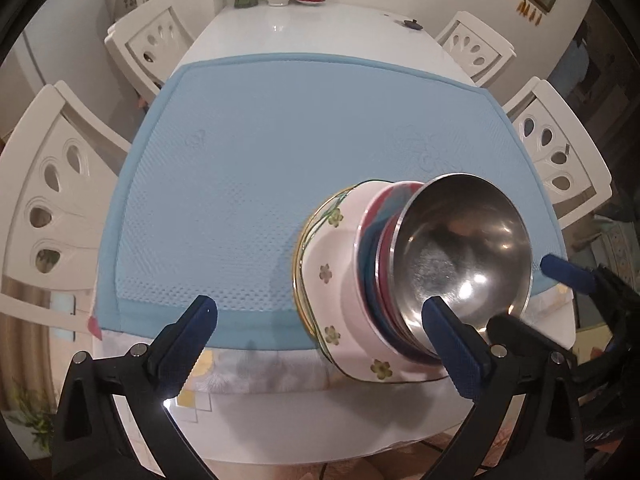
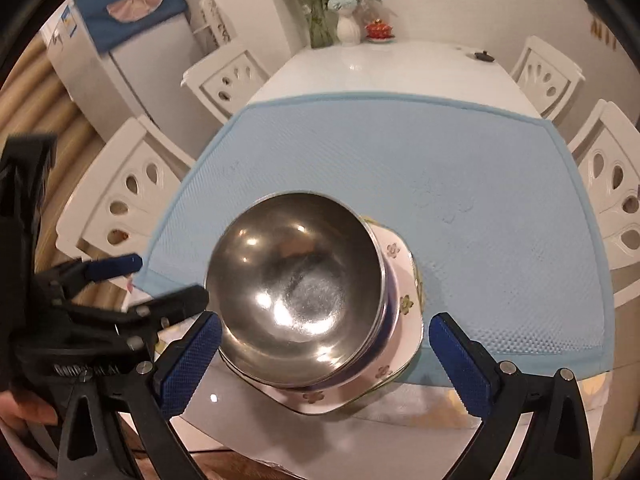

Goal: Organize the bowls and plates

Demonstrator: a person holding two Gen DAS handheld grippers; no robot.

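While the stack sits finished at the table's near edge, both grippers stand wide open and empty beside it.
With the steel bowl (image 2: 298, 284) nested on top of coloured bowls (image 1: 374, 248) and a flowered plate (image 1: 340, 280), the pile straddles the blue mat's (image 1: 256, 152) front border, partly on the bare table (image 2: 400, 60); the right gripper (image 2: 324, 354) brackets it, seemingly from above, so that hand is nearer; the left gripper (image 1: 320, 344) lies to its left, one finger in front of the bowl; the mat beyond is open room, chairs (image 1: 52, 184) flanking.
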